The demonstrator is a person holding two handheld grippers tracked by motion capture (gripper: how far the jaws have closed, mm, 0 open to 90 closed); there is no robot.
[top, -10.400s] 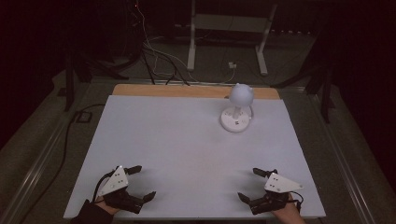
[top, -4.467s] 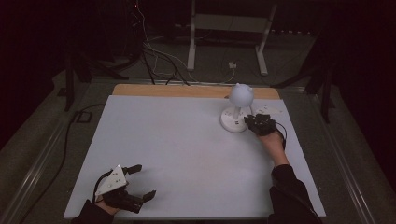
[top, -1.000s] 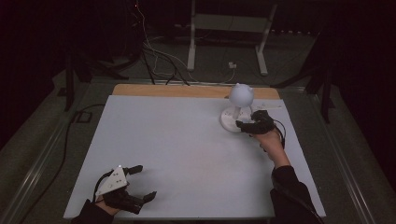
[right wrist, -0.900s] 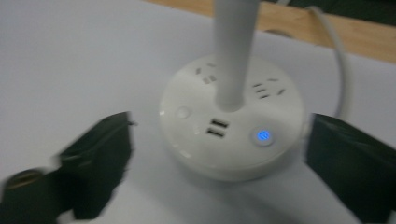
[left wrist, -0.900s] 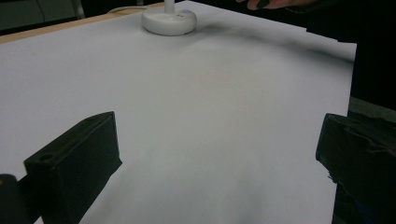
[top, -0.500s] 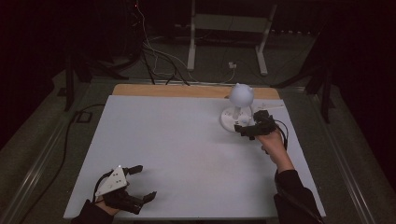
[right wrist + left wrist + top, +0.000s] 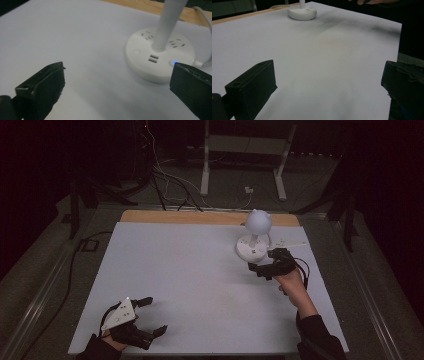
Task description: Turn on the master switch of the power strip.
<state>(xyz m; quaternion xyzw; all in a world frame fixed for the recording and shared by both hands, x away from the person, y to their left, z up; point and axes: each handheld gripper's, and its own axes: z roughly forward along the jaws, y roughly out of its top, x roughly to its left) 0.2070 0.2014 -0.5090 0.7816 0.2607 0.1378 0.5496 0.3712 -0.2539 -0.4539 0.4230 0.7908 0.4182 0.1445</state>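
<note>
One white desk lamp (image 7: 254,240): round plastic base with sockets, two USB ports and a lit blue dot, slim stem, globe head, possibly eared. Two black grippers: right gripper (image 7: 265,265), jaws apart, base just ahead beside its right jaw; left gripper (image 7: 151,316), jaws wide, lamp far ahead. One smooth white table (image 7: 190,285).

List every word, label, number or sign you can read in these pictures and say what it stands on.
No readable text anywhere.
Lamp base: socket slots, two USB ports, a round button and a blue light, but no lettering.
Grey plate on the left hand-held gripper: no marking to read.
Table: plain white, unmarked.
</note>
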